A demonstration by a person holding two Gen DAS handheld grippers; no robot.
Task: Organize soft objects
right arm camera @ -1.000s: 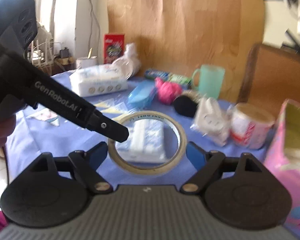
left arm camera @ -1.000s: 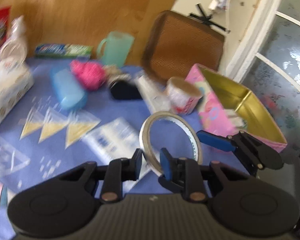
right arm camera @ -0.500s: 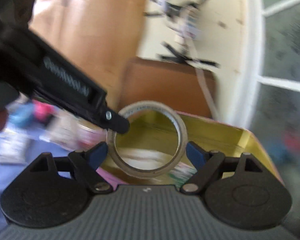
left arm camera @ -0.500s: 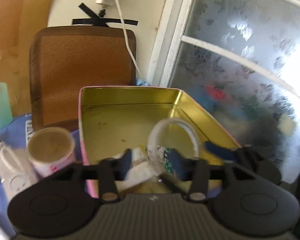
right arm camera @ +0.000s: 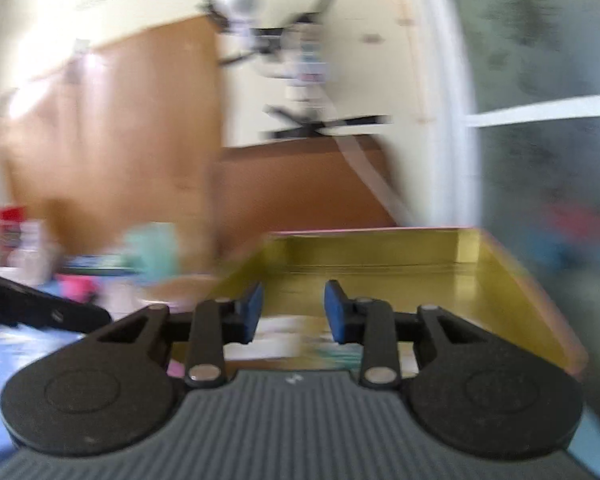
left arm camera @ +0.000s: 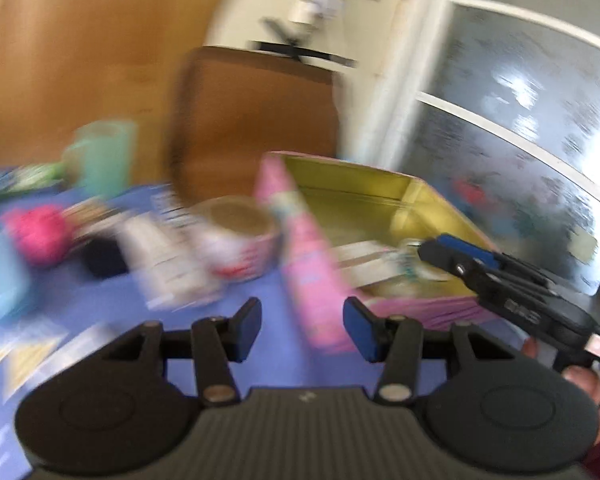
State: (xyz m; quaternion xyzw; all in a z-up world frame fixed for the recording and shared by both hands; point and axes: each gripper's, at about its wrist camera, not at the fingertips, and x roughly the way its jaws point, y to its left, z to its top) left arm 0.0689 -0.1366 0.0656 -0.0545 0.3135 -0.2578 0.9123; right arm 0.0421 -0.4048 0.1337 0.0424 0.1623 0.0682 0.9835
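My left gripper (left arm camera: 302, 320) is open over the blue cloth with nothing between its pads, just short of the pink tin box (left arm camera: 312, 280). Inside the tin's gold floor (right arm camera: 380, 268) lie pale packets and a blurred clear tape roll (left arm camera: 412, 246). My right gripper (right arm camera: 294, 312) hovers over the tin's near end; its jaws are closing with a narrow gap and nothing between them. From the left wrist view the right gripper (left arm camera: 444, 250) reaches in over the tin's right side.
On the cloth left of the tin sit a tissue roll (left arm camera: 236, 240), a white packet (left arm camera: 164, 256), a pink fluffy ball (left arm camera: 36, 232), a dark object and a green cup (left arm camera: 100, 156). A brown chair back (left arm camera: 256, 120) stands behind, frosted glass at right.
The tape roll, first pinched in my left gripper inside the right's wide fingers, was carried over the tin and let go. The left gripper drew back leftward; the right jaws narrowed.
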